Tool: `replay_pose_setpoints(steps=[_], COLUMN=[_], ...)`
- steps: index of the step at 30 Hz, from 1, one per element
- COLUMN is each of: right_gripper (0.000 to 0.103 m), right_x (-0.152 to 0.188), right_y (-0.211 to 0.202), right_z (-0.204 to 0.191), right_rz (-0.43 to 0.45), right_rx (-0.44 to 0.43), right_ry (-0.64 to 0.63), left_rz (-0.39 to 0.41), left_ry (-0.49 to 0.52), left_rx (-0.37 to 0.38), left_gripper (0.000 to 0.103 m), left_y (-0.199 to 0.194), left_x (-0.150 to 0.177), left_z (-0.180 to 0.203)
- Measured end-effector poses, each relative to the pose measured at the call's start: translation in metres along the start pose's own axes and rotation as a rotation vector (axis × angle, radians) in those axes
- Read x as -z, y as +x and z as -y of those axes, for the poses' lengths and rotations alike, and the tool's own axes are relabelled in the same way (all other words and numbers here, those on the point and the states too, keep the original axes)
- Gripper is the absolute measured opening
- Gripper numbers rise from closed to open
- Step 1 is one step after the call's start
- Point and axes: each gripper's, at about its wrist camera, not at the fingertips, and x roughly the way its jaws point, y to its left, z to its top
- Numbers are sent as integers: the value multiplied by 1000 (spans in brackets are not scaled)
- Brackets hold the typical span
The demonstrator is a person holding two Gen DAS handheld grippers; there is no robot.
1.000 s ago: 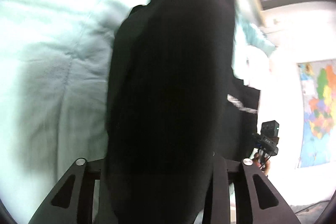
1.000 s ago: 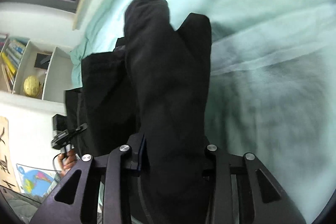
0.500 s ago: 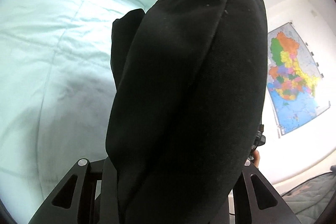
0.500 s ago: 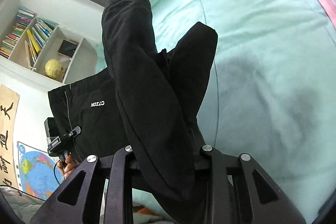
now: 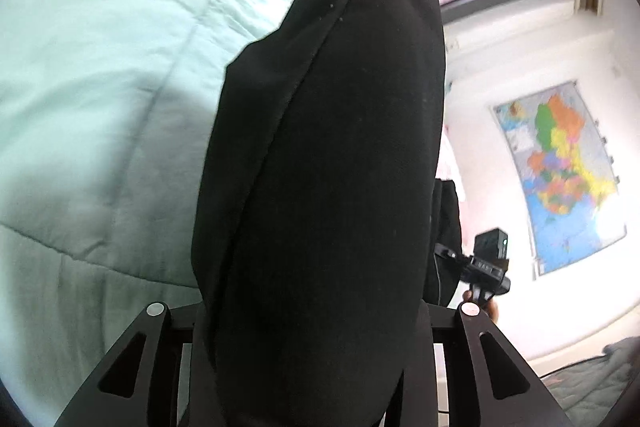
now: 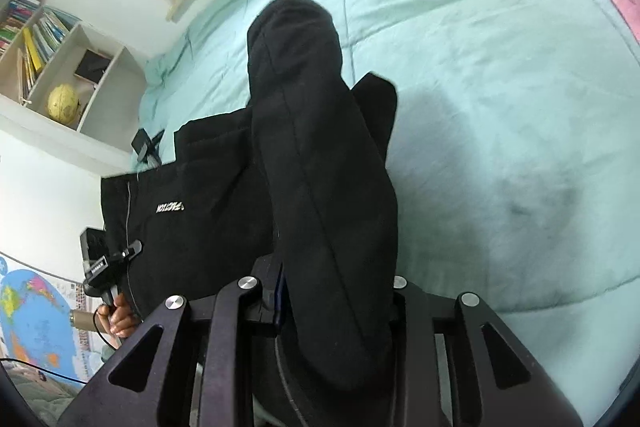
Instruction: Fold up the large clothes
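- Between L gripper (image 5: 312, 367) fingers: black garment (image 5: 320, 167), jaws just eased wider, pinch still on it.
- R gripper (image 6: 332, 311): fingers clamp garment over quilt (image 6: 500, 67).

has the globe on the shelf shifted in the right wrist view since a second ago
Cannot tell: the globe keeps its place in its shelf compartment; both shifted in view together, so the camera moved.

**One mirrored word on the black garment**

The black garment (image 6: 208, 227) carries a short line of white capitals on its flat panel, seen in the right wrist view. It reads reversed and blurred; the letters look like "NOITC…", not surely legible. Small white lettering on the left hand-held gripper (image 6: 100, 267) is too small to read. The wall map (image 5: 560, 179) shows no readable names.
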Motion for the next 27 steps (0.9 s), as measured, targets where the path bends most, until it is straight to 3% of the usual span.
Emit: replay_pose_setpoints(steps=[5, 7, 8, 10, 11, 14, 17, 19, 20, 22, 23, 27], right_gripper=[39, 41, 47, 53, 53, 56, 56, 56, 56, 56, 56, 56], right_x=[5, 3, 5, 10, 14, 31, 45, 55, 59, 65, 66, 73], right_y=[10, 9, 8, -5, -17, -55, -62, -50, -38, -5, 20, 69], right_z=[25, 41, 53, 72, 75, 57, -7, -58, -81, -114, -123, -85], right_rz=[50, 89, 103, 129, 167, 257, 245, 241, 231, 186, 139, 14], right_rx=[50, 70, 80, 98, 89, 186, 185, 236, 273, 340, 375, 480], right_ry=[-31, -8, 27, 114, 127, 61, -118, -255, -307, -375, -387, -352], left_rz=[13, 1, -8, -13, -5, 86, 183, 251, 250, 215, 183, 70], left_ry=[36, 2, -41, -75, -44, 143, 276, 361, 368, 361, 365, 342], left_rx=[-62, -77, -69, -7, -26, -232, -439, -455, -441, -441, -479, -701], left_gripper=[57, 67, 72, 71, 71, 71, 71, 73, 77, 77, 77, 79], left_y=[9, -1, 0, -15, -24, -64, -101, -98, -96, -83, -60, 15], left_x=[2, 8, 12, 20, 24, 41, 51, 66, 54, 59, 56, 32], left_z=[-19, -29, -38, -42, -36, 9, 54, 101, 104, 109, 112, 86])
